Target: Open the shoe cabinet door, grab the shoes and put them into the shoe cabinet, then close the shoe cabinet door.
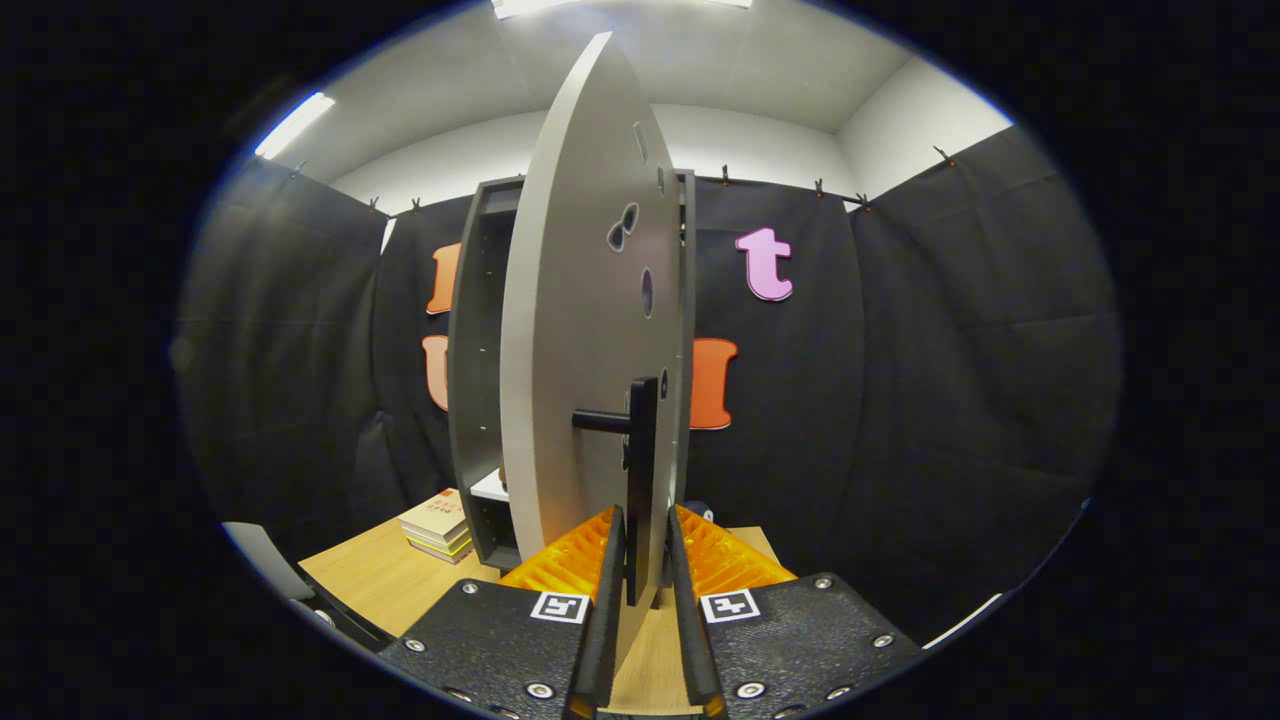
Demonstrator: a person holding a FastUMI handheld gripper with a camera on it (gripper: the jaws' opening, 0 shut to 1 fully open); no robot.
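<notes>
Gripper (645, 545) narrow, straddling door (585, 330) edge near handle (628, 440); contact unclear. Books (437, 525) left on table (385, 585), writing unreadable.

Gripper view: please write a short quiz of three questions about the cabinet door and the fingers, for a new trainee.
1. True or false: the shoe cabinet door stands open, edge-on to the camera.
2. What lies between the fingers of the gripper? A) a shoe B) the door's black handle bar C) a book
3. Fill in: the stack of books lies on the wooden ____, beside the cabinet.

Key: 1 true. 2 B; whether both fingers press on the bar cannot be told. 3 table.
</notes>
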